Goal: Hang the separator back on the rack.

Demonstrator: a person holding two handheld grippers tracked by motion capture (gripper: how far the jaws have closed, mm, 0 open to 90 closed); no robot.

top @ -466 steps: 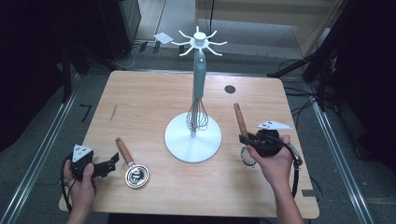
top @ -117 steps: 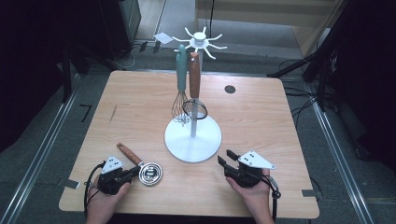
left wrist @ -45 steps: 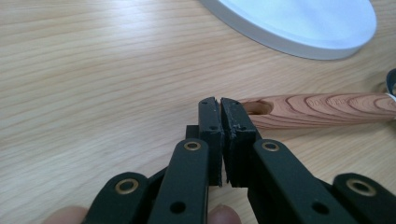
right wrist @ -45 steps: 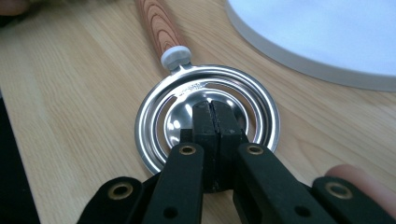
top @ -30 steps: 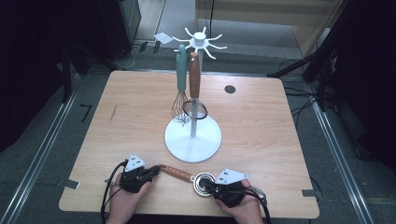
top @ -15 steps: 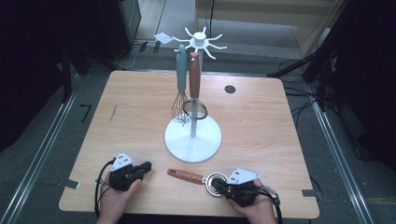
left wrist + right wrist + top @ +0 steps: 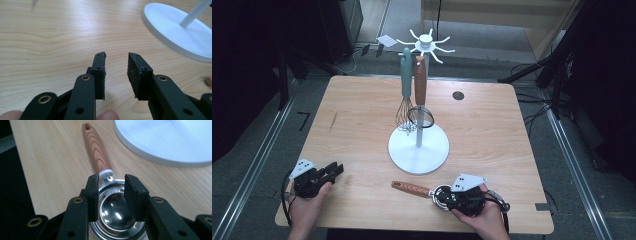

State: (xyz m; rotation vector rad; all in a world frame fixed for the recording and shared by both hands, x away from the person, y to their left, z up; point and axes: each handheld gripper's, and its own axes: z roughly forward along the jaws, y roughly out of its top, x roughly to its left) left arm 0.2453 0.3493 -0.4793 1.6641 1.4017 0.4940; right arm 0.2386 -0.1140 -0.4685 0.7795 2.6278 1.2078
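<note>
Hand-over of the egg separator (image 7: 424, 191), release phase. I am spreading my left gripper (image 7: 333, 171), whose jaws have just been opening with nothing between them; it is hovering over bare table (image 7: 362, 125) at the near left, well apart from the tool. My right gripper (image 7: 443, 196) is also parting: its jaws have just been opening, and in the right gripper view the pads (image 7: 93, 195) are standing over the steel cup (image 7: 117, 215), not pinching it. The separator is lying flat near the front edge, just in front of the white rack base (image 7: 418, 149). Its long axis is running across the table, wooden handle (image 7: 96, 151) pointing left, cup right. Next, I judge, I am regripping for hanging on the rack (image 7: 425, 44) beside the whisk (image 7: 404, 95) and strainer (image 7: 420, 95).
</note>
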